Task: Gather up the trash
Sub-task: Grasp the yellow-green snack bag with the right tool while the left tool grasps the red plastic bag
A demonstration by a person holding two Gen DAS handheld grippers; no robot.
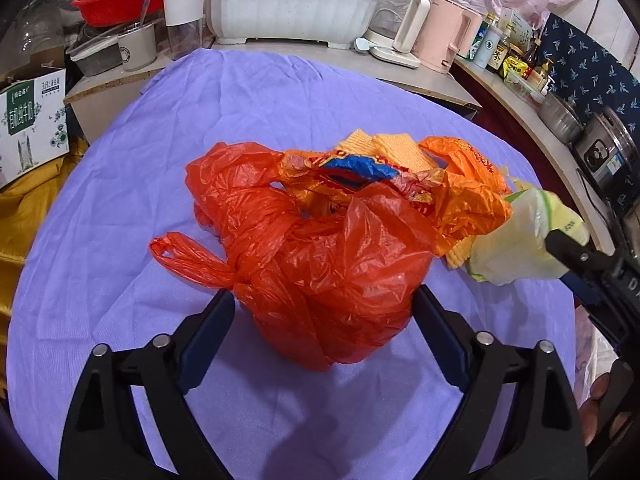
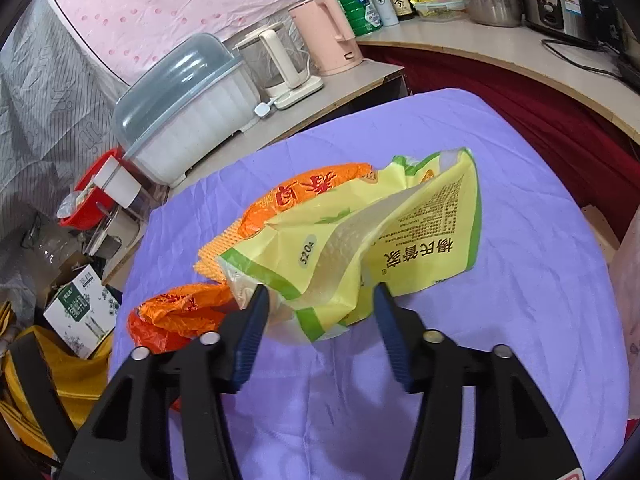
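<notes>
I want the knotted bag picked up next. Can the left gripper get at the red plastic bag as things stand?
Probably yes. The red plastic bag lies on the purple cloth with its near end already between the open fingers of the left gripper, and nothing covers it there.

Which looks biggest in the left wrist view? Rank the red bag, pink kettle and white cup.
1. red bag, though nearest the camera
2. pink kettle
3. white cup; smaller than the kettle, both far back
</notes>
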